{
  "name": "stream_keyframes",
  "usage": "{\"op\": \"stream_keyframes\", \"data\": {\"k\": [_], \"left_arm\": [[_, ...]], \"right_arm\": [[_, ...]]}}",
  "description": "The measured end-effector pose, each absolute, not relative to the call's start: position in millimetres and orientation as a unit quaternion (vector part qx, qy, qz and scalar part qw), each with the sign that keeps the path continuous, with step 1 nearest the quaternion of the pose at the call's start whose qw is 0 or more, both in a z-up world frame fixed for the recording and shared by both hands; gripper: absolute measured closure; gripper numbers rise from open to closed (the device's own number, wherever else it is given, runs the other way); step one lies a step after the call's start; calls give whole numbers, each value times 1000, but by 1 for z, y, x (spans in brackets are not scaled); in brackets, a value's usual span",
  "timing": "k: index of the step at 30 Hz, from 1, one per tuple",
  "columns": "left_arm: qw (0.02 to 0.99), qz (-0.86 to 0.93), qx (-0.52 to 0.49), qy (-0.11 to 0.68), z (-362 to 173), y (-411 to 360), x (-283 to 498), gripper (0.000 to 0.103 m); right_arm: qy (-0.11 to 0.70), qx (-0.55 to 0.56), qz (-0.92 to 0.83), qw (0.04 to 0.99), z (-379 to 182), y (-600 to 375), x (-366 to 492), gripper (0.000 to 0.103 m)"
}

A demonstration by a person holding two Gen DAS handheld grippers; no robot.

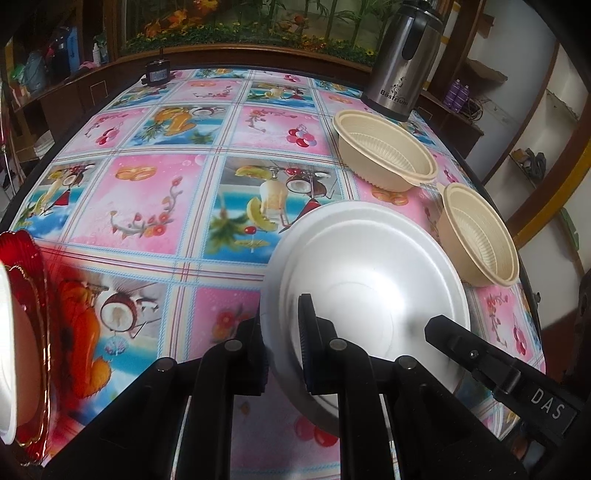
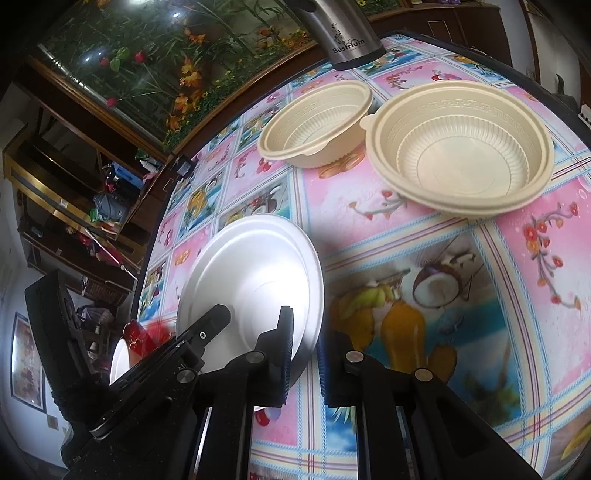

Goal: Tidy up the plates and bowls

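A white foam plate (image 1: 362,266) is held tilted above the table by both grippers. My left gripper (image 1: 282,354) is shut on its near left rim. My right gripper (image 2: 304,354) is shut on its near right rim, and the plate shows there too (image 2: 255,266). The right gripper's finger (image 1: 465,343) reaches over the plate from the right in the left wrist view. Two beige ribbed bowls stand apart on the table: a far one (image 1: 384,147) (image 2: 314,122) and a nearer one (image 1: 480,236) (image 2: 461,147). A red plate (image 1: 29,295) with a white plate (image 1: 5,369) on it lies at the left edge.
A steel thermos jug (image 1: 402,62) (image 2: 347,33) stands at the back of the table behind the bowls. A small black device (image 1: 157,74) sits at the far edge. The fruit-print tablecloth (image 1: 166,206) covers the table. Shelves and a flower mural surround it.
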State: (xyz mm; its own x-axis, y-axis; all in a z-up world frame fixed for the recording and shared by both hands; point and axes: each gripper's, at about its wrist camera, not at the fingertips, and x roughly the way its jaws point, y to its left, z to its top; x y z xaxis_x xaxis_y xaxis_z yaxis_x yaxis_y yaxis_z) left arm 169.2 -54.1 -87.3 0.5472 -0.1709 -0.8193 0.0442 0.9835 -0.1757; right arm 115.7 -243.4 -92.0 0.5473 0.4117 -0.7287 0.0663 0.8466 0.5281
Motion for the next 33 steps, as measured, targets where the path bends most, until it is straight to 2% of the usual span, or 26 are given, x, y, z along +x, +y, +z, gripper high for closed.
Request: {"op": "stream_keyframes", "data": {"k": [33], "left_arm": [[910,23,-120,397,-35,46,90,91]], "right_arm": [[427,154,218,864,-41,-137,83,91]]}}
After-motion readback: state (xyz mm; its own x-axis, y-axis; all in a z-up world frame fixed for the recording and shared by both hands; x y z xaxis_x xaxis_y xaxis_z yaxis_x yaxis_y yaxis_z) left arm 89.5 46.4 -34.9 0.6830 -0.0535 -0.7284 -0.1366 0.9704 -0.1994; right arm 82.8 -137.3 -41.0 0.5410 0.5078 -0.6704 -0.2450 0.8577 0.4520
